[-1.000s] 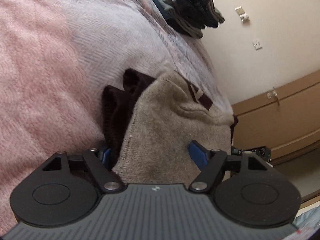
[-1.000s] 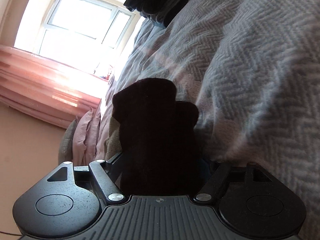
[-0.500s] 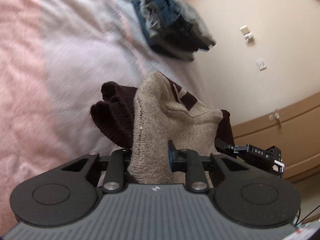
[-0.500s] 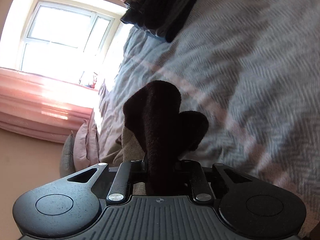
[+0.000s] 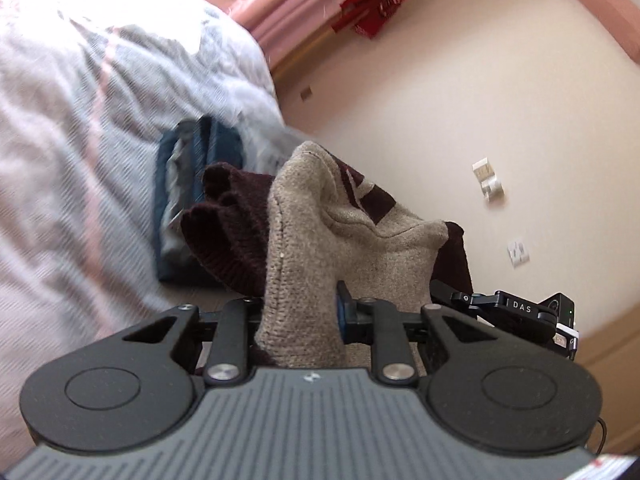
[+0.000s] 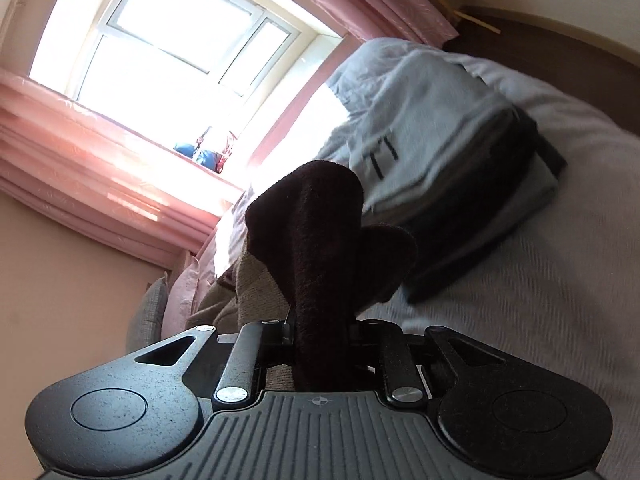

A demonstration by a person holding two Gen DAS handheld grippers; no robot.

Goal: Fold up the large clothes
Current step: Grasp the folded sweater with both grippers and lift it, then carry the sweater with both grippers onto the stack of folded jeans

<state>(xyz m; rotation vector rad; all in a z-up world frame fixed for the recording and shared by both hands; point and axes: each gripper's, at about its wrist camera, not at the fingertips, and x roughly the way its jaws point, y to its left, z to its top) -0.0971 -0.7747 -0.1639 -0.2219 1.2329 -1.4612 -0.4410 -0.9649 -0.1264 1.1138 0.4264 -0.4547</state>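
A beige and dark maroon knit sweater (image 5: 316, 240) bunches up between the fingers of my left gripper (image 5: 300, 316), which is shut on its beige part. The same sweater's dark maroon edge (image 6: 316, 248) rises out of my right gripper (image 6: 320, 332), shut on it; a strip of beige knit shows to its left. In the left wrist view the other gripper's black body (image 5: 520, 312) sits close on the right, beside the cloth. Both grippers hold the sweater above a bed (image 5: 72, 160) with a pale herringbone cover (image 6: 540, 300).
A stack of folded dark clothes (image 5: 192, 184) lies on the bed behind the sweater, also seen as a grey and black folded pile (image 6: 460, 184). A cream wall with sockets (image 5: 518, 252), pink curtains (image 6: 80, 140) and a bright window (image 6: 180, 52) surround the bed.
Both grippers went from open around the sweater to shut on it, then lifted and tilted up; the folded pile, the wall and the window have come into view.
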